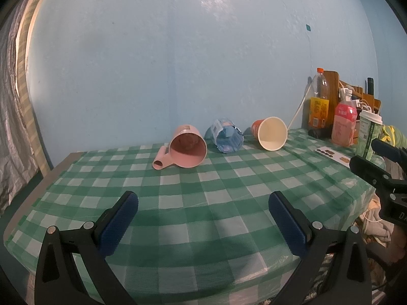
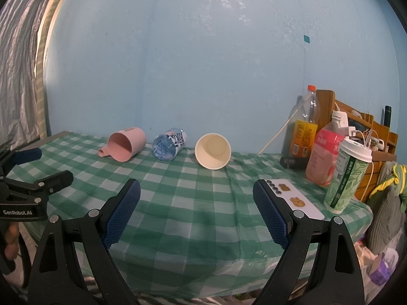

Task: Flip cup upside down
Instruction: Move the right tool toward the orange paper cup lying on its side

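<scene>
Three cups lie on their sides in a row near the wall, mouths toward me. A pink handled mug point(image 1: 187, 147) point(image 2: 126, 147) lies at the left. A blue clear plastic cup point(image 1: 226, 138) point(image 2: 169, 144) is in the middle. An orange paper cup with a cream inside point(image 1: 271, 133) point(image 2: 213, 151) is at the right. My left gripper point(image 1: 203, 200) is open and empty above the near part of the table. My right gripper point(image 2: 196, 190) is open and empty, also well short of the cups.
A green checked cloth point(image 1: 203, 178) covers the table. At the right stand an orange drink bottle point(image 2: 306, 124), a pink bottle point(image 2: 323, 152), a green lidded cup point(image 2: 349, 175) and a white card point(image 2: 295, 198). A wooden rack point(image 2: 368, 127) with cables is behind.
</scene>
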The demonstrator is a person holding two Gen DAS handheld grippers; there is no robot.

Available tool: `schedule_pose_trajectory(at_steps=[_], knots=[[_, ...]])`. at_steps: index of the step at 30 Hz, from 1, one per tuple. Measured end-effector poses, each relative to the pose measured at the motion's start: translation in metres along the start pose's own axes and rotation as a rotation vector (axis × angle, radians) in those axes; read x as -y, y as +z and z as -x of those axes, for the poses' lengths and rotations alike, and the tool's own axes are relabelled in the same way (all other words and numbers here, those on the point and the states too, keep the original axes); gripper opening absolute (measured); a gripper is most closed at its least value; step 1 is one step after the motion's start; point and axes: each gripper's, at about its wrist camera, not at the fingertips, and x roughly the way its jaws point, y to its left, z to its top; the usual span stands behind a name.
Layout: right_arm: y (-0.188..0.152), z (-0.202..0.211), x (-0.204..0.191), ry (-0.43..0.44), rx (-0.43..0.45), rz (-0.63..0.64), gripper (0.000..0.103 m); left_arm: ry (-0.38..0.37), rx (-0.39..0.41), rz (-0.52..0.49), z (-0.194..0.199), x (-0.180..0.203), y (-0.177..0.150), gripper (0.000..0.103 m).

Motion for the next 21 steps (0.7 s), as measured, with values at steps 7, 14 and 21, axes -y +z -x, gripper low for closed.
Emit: schedule_pose_trajectory(at_steps=[7,14,21], knots=[[-0.001,-0.001,0.001,-0.002,-0.002,0.001,0.089,-0.008,-0.005,0.001,-0.001,0.001,0.004,0.103],[0.009,-0.009,0.018,0.005,-0.030,-0.039,0.089,-0.026,-0.019,0.007,-0.005,0.004,0.026,0.103],[0.038,-0.020,0.045,0.005,-0.048,-0.069,0.089,-0.049,-0.049,-0.044,-0.023,0.031,0.067,0.103]])
